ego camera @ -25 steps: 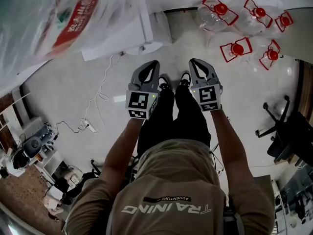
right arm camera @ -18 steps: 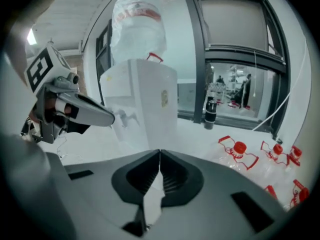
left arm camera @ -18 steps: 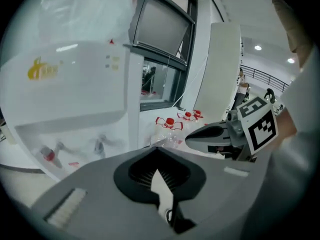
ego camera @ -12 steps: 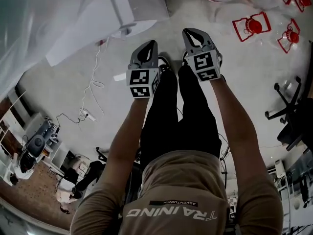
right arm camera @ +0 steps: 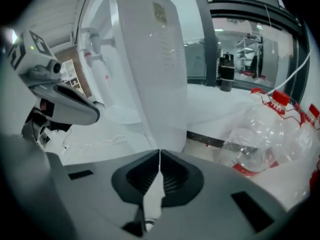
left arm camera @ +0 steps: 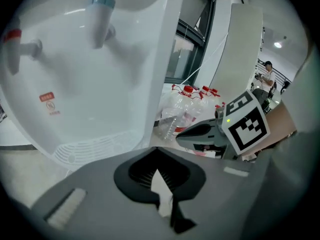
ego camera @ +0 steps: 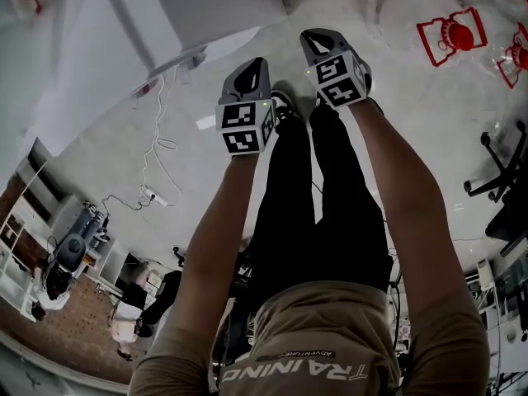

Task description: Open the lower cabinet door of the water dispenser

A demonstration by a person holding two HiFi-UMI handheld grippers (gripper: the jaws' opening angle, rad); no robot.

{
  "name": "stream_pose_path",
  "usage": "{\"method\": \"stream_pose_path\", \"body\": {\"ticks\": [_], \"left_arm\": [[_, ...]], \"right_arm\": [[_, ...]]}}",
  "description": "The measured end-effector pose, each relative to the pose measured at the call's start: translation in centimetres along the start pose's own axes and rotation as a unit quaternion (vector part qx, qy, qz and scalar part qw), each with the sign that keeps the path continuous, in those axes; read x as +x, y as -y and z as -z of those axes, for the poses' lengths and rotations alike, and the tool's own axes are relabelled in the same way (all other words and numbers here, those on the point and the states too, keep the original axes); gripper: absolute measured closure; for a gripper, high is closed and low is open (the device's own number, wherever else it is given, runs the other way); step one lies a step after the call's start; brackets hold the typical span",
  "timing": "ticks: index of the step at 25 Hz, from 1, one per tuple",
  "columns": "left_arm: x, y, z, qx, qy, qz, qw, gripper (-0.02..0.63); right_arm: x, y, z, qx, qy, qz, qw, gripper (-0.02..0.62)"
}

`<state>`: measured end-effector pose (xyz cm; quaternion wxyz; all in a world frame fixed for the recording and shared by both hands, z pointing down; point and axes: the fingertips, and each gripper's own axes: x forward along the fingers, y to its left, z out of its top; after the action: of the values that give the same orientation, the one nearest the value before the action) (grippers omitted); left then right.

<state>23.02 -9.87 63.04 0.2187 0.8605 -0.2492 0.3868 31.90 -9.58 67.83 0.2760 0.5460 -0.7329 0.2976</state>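
Note:
The white water dispenser [ego camera: 173, 19] stands at the top left of the head view. Its front shows in the left gripper view, with a blue tap [left arm camera: 100, 11], a red tap [left arm camera: 15, 41] and the drip grille [left arm camera: 95, 146]. The lower cabinet door is hidden below the gripper body. My left gripper [ego camera: 252, 66] is shut and empty, its tips meeting in front of the grille. My right gripper [ego camera: 315, 38], also shut and empty, hangs beside it, facing the dispenser's side panel [right arm camera: 150, 59]. Both point steeply down over the person's shoes.
Several clear water bottles with red handles [ego camera: 452, 35] lie on the floor right of the dispenser, also seen as bottles [right arm camera: 272, 134] in the right gripper view. A white cable [ego camera: 161, 151] runs to a power strip [ego camera: 148, 195]. An office chair [ego camera: 503, 188] stands at the right.
Both grippers have sunk toward the floor, side by side and still shut. The dispenser fills more of the head view, and the bottles have slid toward the top right.

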Motion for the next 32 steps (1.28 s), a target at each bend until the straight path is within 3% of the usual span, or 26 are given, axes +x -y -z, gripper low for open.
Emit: {"method": "stream_pose_path", "body": {"ticks": [8, 14, 15, 17, 19, 25, 32], "left_arm": [[2.9, -2.3, 3.1, -0.018, -0.028, -0.005, 0.9994, 0.614], [3.6, -3.9, 4.0, -0.028, -0.027, -0.012, 0.9992, 0.615], [3.8, -4.1, 4.2, -0.029, -0.029, -0.014, 0.9991, 0.614], [4.0, -4.3, 4.7, -0.031, -0.034, -0.014, 0.9988, 0.615], [4.1, -4.0, 5.3, -0.032, -0.04, -0.01, 0.9986, 0.614], [3.9, -3.3, 6.7, -0.029, -0.051, 0.001, 0.9983, 0.614], [3.8, -3.4, 8.2, -0.028, -0.061, 0.008, 0.9977, 0.614]], "right_arm": [[6.7, -0.5, 0.8, -0.008, -0.014, -0.027, 0.999, 0.586], [9.3, -1.5, 1.3, -0.05, -0.04, -0.071, 0.995, 0.584], [9.6, -1.7, 1.0, -0.055, -0.04, -0.076, 0.995, 0.574], [10.1, -1.8, 0.7, -0.061, -0.039, -0.078, 0.994, 0.454], [10.4, -1.7, 0.4, -0.07, -0.037, -0.073, 0.994, 0.414], [11.4, -2.6, -0.7, -0.11, -0.02, -0.088, 0.99, 0.371], [12.2, -2.8, -0.8, -0.085, -0.013, -0.083, 0.993, 0.365]]}}
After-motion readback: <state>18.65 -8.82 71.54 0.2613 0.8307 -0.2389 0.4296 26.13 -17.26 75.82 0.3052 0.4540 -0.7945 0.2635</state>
